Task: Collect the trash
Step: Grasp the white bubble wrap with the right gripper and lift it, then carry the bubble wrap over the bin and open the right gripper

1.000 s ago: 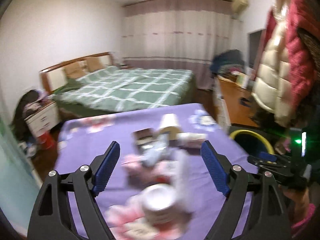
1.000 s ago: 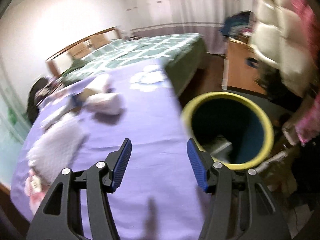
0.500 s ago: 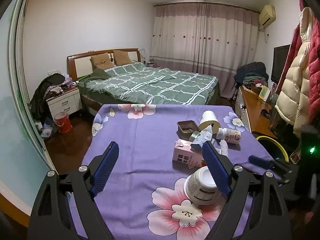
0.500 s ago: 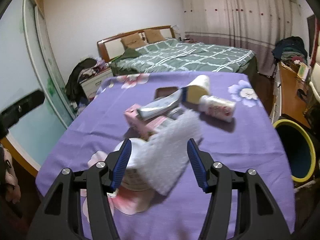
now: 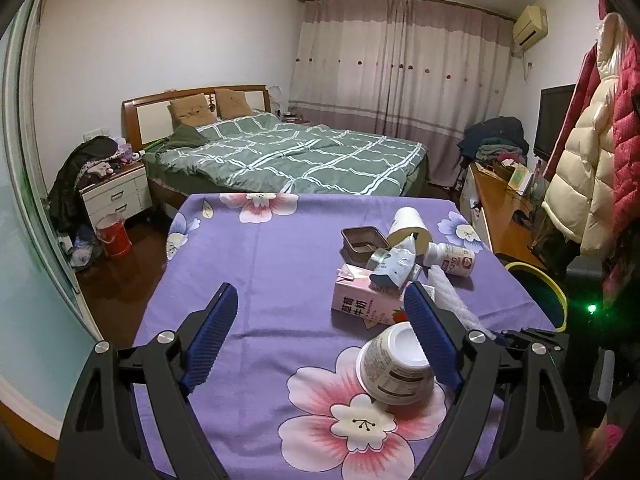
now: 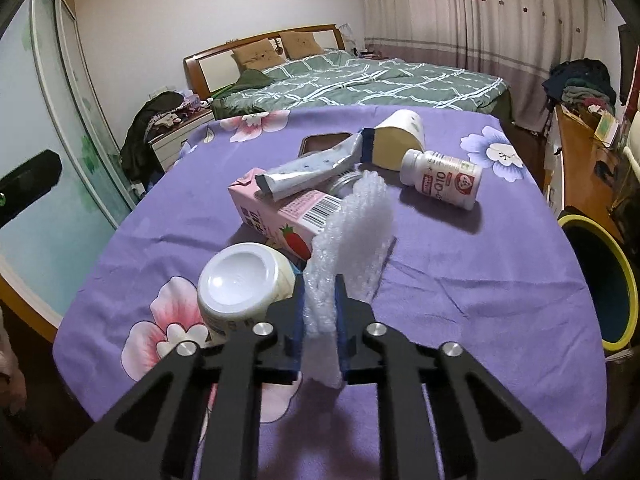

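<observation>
My right gripper (image 6: 319, 300) is shut on a white bubble-wrap sheet (image 6: 352, 232), whose far end lies on the purple floral tablecloth (image 6: 460, 280). Beside it lie an overturned white cup (image 6: 240, 280), a pink strawberry milk carton (image 6: 280, 208), a squeezed tube (image 6: 312, 172), a white bottle (image 6: 440, 178) and a paper cup (image 6: 400, 136). My left gripper (image 5: 320, 340) is open and empty above the near table edge. In its view the cup (image 5: 396, 364), carton (image 5: 364, 300) and bubble wrap (image 5: 452, 296) lie to the right.
A yellow-rimmed dark bin (image 6: 604, 280) stands on the floor off the table's right edge, also in the left wrist view (image 5: 540, 288). A brown tray (image 5: 362, 242) sits behind the trash pile. A bed (image 5: 288, 156) lies beyond the table, a wooden desk (image 5: 504, 208) to the right.
My right gripper swung from over the bin back to the table and closed on the bubble wrap. My left gripper pulled back from the trash pile and stayed open.
</observation>
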The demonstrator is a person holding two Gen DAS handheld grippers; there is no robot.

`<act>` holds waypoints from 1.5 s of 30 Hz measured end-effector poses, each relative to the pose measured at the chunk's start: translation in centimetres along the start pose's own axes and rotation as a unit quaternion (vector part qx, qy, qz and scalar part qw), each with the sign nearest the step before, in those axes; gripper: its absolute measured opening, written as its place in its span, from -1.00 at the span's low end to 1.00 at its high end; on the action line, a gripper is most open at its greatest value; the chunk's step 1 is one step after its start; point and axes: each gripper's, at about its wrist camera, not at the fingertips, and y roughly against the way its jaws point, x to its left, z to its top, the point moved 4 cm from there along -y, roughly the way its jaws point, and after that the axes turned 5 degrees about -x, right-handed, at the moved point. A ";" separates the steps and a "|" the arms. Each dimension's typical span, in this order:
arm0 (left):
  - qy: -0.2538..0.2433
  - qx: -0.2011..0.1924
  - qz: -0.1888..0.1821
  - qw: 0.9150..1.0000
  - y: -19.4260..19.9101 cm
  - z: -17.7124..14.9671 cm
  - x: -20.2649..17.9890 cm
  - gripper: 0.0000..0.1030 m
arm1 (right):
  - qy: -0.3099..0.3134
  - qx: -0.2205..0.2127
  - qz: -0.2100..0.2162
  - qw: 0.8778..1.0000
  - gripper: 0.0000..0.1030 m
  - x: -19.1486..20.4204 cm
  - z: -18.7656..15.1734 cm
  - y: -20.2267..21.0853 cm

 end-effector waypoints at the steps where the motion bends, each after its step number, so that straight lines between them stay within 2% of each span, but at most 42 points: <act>1: -0.001 0.001 -0.001 1.000 -0.1 0.0 -0.1 0.63 | -0.001 -0.002 -0.002 1.000 -0.78 -0.2 0.0 0.3; 11: -0.014 0.018 -0.030 0.999 -1.1 -0.9 -2.4 0.63 | -0.040 -0.049 -0.039 0.997 -0.78 -5.4 1.6 3.9; 17: -0.025 0.033 -0.047 0.998 -2.4 -1.7 -4.1 0.63 | -0.079 -0.072 -0.094 0.990 -0.78 -11.1 2.6 5.4; 22: -0.029 0.049 -0.056 0.997 -3.7 -2.4 -5.0 0.66 | -0.117 -0.084 -0.156 0.977 -0.78 -17.1 3.1 6.0; 26: -0.034 0.062 -0.061 0.996 -4.9 -2.9 -6.0 0.66 | -0.144 -0.076 -0.203 0.966 -0.78 -21.9 3.1 5.4; 35: -0.046 0.083 -0.062 0.994 -6.7 -3.8 -7.2 0.66 | -0.189 -0.046 -0.242 0.950 -0.75 -27.9 2.3 2.8; 38: -0.047 0.089 -0.062 0.993 -7.2 -4.1 -7.3 0.66 | -0.197 -0.043 -0.253 0.946 -0.65 -28.7 2.1 2.5; 40: -0.046 0.093 -0.063 0.993 -7.4 -4.2 -7.4 0.66 | -0.198 -0.043 -0.259 0.945 -0.42 -28.9 2.0 2.4; 45: -0.044 0.103 -0.067 0.991 -8.1 -4.7 -7.5 0.66 | -0.195 -0.043 -0.262 0.944 -0.32 -28.8 1.8 2.2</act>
